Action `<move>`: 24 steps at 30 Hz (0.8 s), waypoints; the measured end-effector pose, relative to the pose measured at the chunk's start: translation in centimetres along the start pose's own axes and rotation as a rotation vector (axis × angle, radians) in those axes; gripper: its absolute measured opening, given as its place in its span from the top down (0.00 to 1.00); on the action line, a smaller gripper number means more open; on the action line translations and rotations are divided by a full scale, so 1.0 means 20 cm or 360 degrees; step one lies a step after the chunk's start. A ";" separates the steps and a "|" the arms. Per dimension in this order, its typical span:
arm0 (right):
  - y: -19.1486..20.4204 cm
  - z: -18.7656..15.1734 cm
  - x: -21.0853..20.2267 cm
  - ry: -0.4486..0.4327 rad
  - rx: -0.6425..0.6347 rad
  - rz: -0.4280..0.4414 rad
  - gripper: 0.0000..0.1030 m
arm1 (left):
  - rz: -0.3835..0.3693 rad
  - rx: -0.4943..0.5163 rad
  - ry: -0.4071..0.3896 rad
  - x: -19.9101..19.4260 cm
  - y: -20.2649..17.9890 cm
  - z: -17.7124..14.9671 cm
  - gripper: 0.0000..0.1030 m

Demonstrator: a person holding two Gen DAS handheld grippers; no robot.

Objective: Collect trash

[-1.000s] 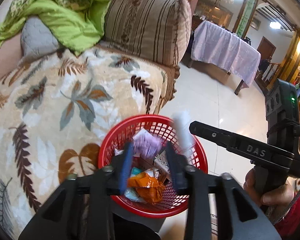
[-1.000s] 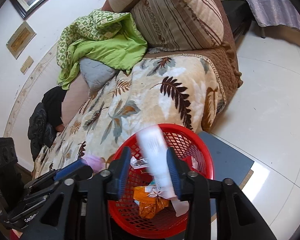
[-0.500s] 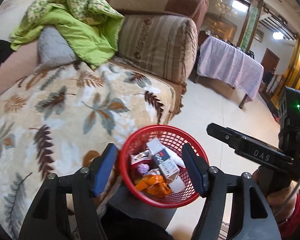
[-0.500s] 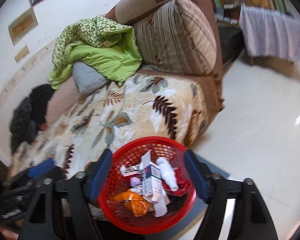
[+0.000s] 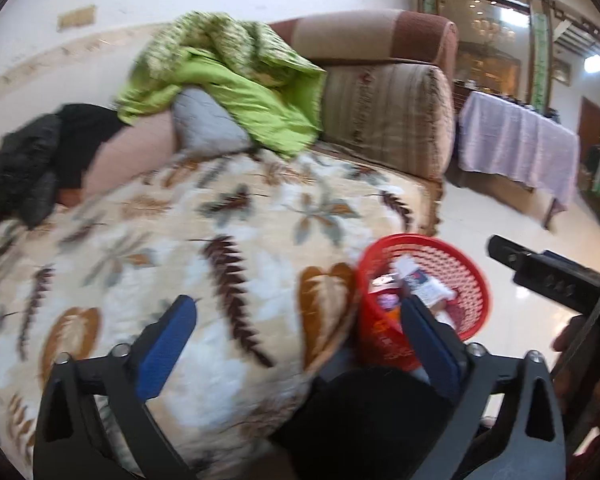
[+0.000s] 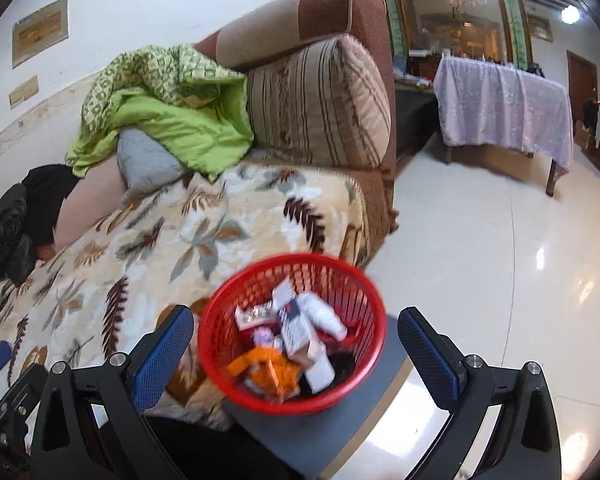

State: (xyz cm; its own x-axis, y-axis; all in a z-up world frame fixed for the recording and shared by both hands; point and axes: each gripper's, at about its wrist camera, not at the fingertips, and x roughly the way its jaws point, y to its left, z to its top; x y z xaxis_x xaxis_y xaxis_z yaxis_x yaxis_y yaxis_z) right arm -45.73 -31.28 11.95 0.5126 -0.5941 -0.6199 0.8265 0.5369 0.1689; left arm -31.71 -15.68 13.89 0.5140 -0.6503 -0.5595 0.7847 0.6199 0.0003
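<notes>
Now both sets of blue fingers (image 6: 162, 354) are spreading wide with nothing gripped: the right gripper (image 6: 296, 344) frames the red basket (image 6: 342, 390) without touching it, and the left gripper (image 5: 300, 344) hangs over the leaf-print blanket (image 5: 228, 240), basket just beside its right finger. The trash in the basket — a white bottle (image 6: 324, 314), a small carton (image 6: 296, 328), an orange wrapper (image 6: 268, 368) — looks light and crushable, the bottle perhaps slippery, so the basket's stiff rim seems the surest hold. A second ago each gripper pinched an item above the basket; both items now lie inside, and both cameras have drawn back.
</notes>
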 end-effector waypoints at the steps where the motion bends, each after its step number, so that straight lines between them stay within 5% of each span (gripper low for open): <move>1: 0.00 -0.02 0.01 0.0038 0.0011 -0.0035 0.00 | 0.0041 -0.0003 -0.0015 -0.02 0.01 -0.02 0.01; 10: 0.10 -0.11 0.00 0.0068 -0.0101 -0.0211 0.00 | 0.0336 0.0073 -0.0064 -0.07 0.05 -0.08 0.00; 24: 0.15 -0.13 0.00 0.0058 -0.0171 -0.0197 0.00 | 0.0376 0.0073 -0.0008 -0.02 0.07 -0.09 0.00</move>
State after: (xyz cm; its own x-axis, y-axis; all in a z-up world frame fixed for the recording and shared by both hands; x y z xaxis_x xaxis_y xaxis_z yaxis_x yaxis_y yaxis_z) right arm -43.91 -28.11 10.54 0.3980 -0.6387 -0.6585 0.8524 0.5229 0.0080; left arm -31.54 -13.76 12.66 0.6868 -0.4919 -0.5352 0.6574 0.7345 0.1685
